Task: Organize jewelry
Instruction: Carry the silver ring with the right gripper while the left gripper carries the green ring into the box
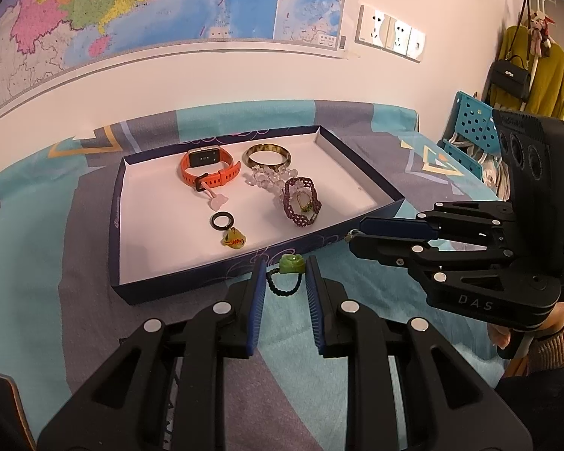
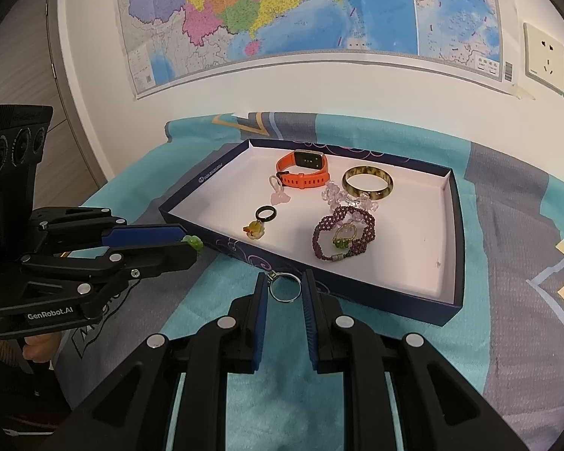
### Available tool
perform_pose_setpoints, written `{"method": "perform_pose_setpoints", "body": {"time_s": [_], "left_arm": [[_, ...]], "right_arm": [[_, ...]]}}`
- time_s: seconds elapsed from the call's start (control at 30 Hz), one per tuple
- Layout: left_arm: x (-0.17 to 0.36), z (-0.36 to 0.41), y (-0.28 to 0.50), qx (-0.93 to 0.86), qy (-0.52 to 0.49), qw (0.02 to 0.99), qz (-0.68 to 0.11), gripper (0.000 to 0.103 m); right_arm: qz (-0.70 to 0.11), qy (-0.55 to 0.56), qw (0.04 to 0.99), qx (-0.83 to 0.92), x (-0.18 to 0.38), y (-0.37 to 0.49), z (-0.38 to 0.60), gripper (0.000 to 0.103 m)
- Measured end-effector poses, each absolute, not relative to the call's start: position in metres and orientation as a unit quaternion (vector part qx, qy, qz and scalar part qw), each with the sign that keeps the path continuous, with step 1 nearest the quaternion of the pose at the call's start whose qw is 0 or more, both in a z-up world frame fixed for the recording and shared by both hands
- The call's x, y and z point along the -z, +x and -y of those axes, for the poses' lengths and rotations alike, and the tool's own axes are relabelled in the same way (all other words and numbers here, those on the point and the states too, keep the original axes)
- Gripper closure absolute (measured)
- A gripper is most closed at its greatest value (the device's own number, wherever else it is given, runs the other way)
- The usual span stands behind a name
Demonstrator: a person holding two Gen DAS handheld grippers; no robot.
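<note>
Both grippers are lined up along the near wall of the tray (image 1: 191,282), and each has its own target. The left gripper (image 1: 284,270) straddles the green jade charm on its black cord (image 1: 286,276), lying on the bedspread just outside that near wall; its jaws are parted, pads either side, not pressing. The right gripper (image 2: 285,288) does the same with the small silver ring (image 2: 284,289), also just short of the tray wall, jaws spread, nothing pinched yet. Everything else already sits inside the tray: the orange watch (image 1: 208,169), the bangle (image 1: 267,156), the purple beaded bracelet (image 1: 300,203). By my read, these two stragglers are the last to go in.
</note>
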State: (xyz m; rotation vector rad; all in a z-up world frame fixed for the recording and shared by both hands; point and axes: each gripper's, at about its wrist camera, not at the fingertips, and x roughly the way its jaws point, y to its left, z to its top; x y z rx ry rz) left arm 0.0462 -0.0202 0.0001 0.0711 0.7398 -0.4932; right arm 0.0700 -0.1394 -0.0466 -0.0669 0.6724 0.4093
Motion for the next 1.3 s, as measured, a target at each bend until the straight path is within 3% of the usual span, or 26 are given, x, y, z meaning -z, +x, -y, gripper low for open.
{"method": "perform_pose_setpoints", "body": {"time_s": [1.3], "left_arm": [[-0.002,0.023,0.08,0.225,0.039,0.907,-0.355,0.081]], "right_arm": [[-0.32,-0.035,0.926,-0.198,0.037,0.103,0.134,0.087]]}}
